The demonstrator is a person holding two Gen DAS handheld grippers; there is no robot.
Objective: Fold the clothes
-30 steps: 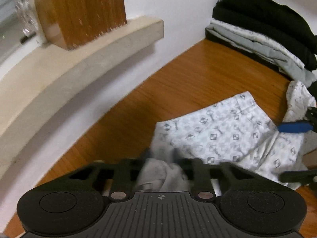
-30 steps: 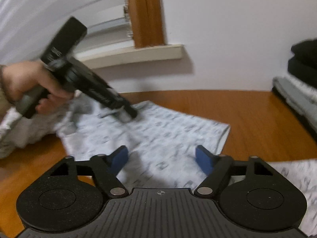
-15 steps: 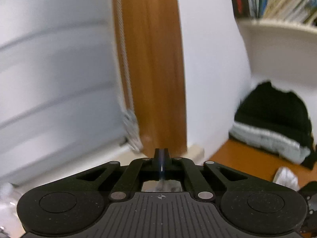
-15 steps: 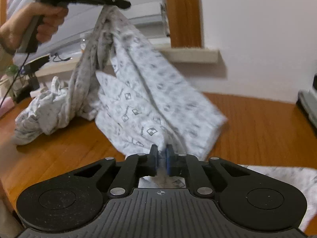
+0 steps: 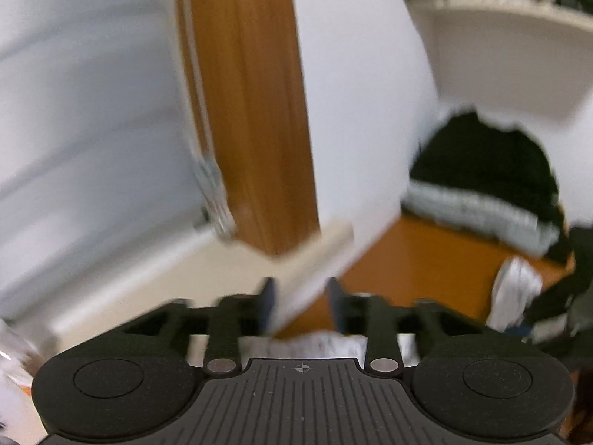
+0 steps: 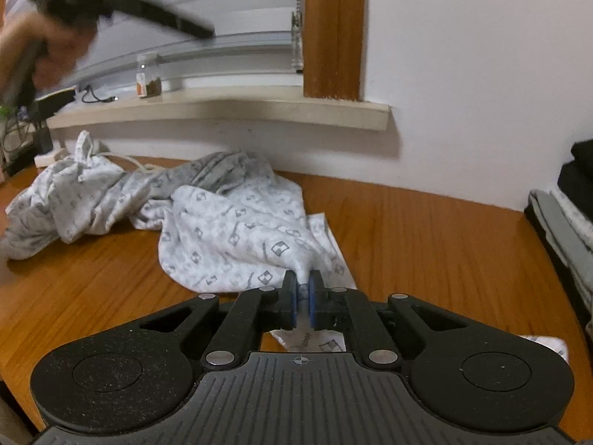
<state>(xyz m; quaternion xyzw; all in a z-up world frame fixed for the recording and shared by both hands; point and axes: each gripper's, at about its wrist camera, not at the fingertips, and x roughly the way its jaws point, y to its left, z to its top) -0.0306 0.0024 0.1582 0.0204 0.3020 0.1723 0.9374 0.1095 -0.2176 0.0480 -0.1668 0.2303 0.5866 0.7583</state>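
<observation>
A white patterned garment (image 6: 229, 237) lies crumpled on the wooden table (image 6: 426, 244), spreading left toward the wall. My right gripper (image 6: 303, 298) is shut on a bunched fold of it at the near edge. My left gripper (image 5: 299, 302) is open and held high in the air, with nothing between its fingers; in the right wrist view it appears blurred at the top left (image 6: 122, 3), held by a hand (image 6: 48, 52). A strip of the patterned cloth (image 5: 315, 345) shows just below the left gripper's fingers.
A stack of folded black and grey clothes (image 5: 481, 185) sits at the table's far right, also seen at the right edge (image 6: 570, 215). A window ledge (image 6: 222, 111) with a small jar (image 6: 148, 81) and cables runs along the wall, beside a wooden frame post (image 6: 331, 33).
The left gripper lifted the garment high, then opened and let it go. The cloth has dropped into a heap on the table. The right gripper closed on the near edge and stays shut.
</observation>
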